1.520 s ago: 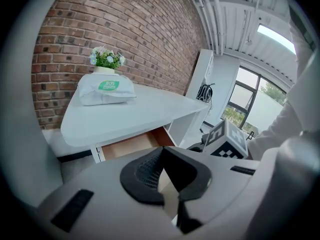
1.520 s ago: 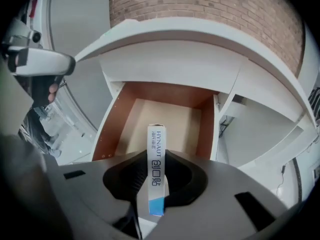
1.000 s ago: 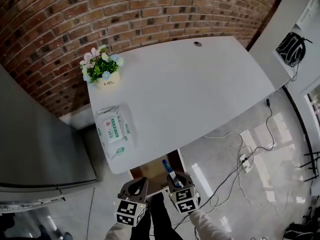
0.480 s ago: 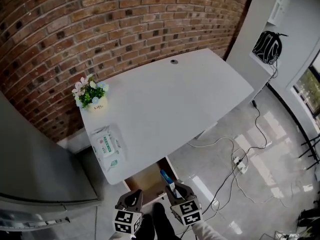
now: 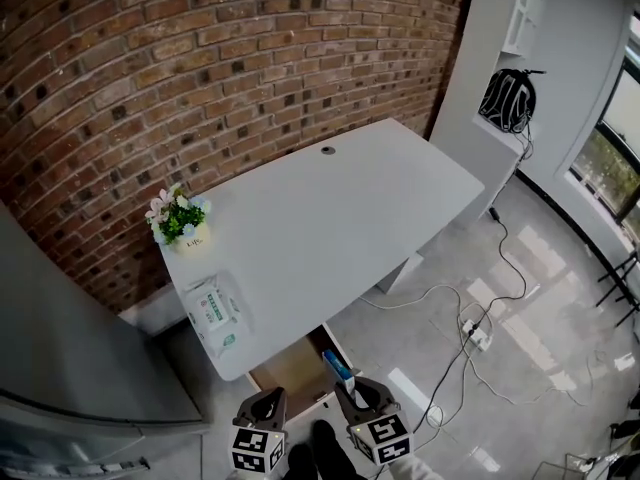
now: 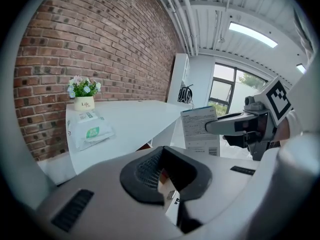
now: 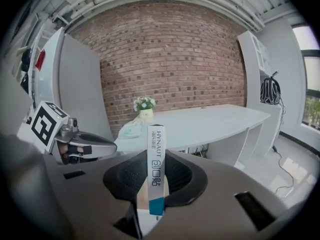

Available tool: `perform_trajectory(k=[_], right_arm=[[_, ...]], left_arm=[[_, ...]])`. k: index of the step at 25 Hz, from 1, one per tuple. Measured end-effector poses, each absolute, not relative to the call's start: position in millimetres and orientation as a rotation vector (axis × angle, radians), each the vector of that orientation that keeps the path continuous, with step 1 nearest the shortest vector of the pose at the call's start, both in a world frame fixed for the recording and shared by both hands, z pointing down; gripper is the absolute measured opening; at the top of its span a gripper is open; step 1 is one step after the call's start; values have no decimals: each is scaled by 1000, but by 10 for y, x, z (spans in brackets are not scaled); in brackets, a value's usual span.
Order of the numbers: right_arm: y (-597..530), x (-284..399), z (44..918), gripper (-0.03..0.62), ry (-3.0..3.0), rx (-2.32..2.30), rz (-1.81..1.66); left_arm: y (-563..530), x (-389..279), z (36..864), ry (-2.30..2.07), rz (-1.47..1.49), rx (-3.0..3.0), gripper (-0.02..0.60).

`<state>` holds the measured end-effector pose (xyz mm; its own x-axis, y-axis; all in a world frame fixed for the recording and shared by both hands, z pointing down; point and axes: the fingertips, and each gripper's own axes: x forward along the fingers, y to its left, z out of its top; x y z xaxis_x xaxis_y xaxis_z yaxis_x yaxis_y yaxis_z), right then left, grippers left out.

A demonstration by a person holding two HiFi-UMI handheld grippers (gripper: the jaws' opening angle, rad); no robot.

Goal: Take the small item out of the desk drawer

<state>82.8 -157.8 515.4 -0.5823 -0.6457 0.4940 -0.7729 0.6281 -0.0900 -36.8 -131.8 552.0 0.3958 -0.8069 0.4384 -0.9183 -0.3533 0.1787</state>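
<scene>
Small box [image 7: 156, 168] – a narrow white carton with a blue end – is being pinched between the jaws of the right gripper [image 5: 343, 380], which are pressing on its two broad faces. The carton is standing nearly upright, its blue end low in the jaws and its white end projecting beyond them. It is hanging in the air just off the near edge of the bench [image 5: 330, 218], above the open drawer [image 5: 292, 370].

The drawer is projecting from under the bench's near edge, showing a brown wooden interior. The left gripper [image 5: 266, 402] is hovering just beside the right one, also off the bench's near edge. Its jaws are standing slightly apart, with nothing between them.

On the bench, a pack of wet wipes [image 5: 214, 309] is lying at the near left corner. A small pot of flowers [image 5: 179, 221] is standing at the far left corner, against the brick wall [image 5: 200, 58] that is running along the bench's far side.

To the bench's right, cables [image 5: 470, 330] are trailing across the shiny floor. A black backpack [image 5: 508, 96] is hanging beyond the bench's far right end – on a white wall.
</scene>
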Motion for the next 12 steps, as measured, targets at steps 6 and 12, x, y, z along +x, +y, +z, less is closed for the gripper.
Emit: perform_trajectory(k=[6, 12], right_arm=[[-1526, 885, 4875, 107, -2475, 1210, 385], [-1452, 961, 4637, 107, -2515, 1283, 357]], left_arm=[[-1320, -360, 5340, -1486, 364, 2311, 17], [-1303, -388, 5194, -1498, 329, 2325, 17]])
